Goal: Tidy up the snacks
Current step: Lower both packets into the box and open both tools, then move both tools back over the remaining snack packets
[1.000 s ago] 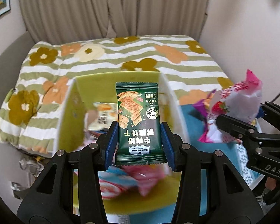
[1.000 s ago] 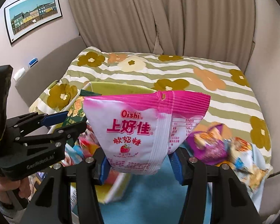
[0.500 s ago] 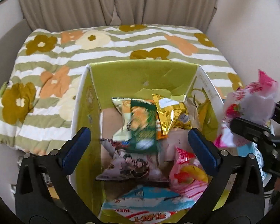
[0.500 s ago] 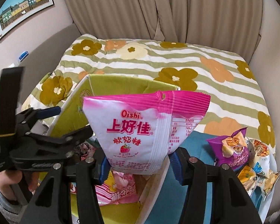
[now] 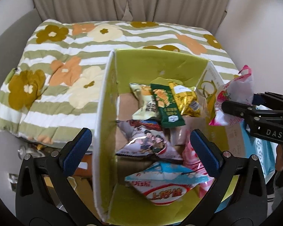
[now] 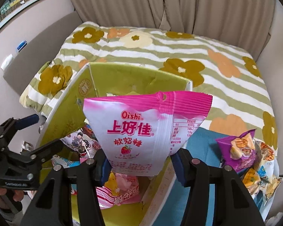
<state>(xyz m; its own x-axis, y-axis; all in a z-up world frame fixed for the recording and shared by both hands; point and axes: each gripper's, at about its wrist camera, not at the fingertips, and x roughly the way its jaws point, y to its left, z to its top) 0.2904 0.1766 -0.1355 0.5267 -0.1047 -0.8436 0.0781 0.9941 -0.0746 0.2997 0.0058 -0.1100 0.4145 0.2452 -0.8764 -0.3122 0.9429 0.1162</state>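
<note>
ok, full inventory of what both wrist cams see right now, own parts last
box: 1, lime-green inside, white rim, open top, beside the bed
dark green cracker packet: 1, in the box, lying over the cream and gold packets
cream packet: 1, in the box, far end
gold packet: 1, in the box, far end
cartoon-print packet: 1, white and red, middle of the box
blue-and-white packet: 1, near end of the box
pink packet: 1, near end of the box
Oishi strawberry candy bag: 1, pink and white, held above the box
loose snack pile: several, purple, orange, white, on the blue surface
floral quilt: 1, green-striped, on the bed
left gripper: open, empty, over the box
right gripper: shut on the Oishi bag
</note>
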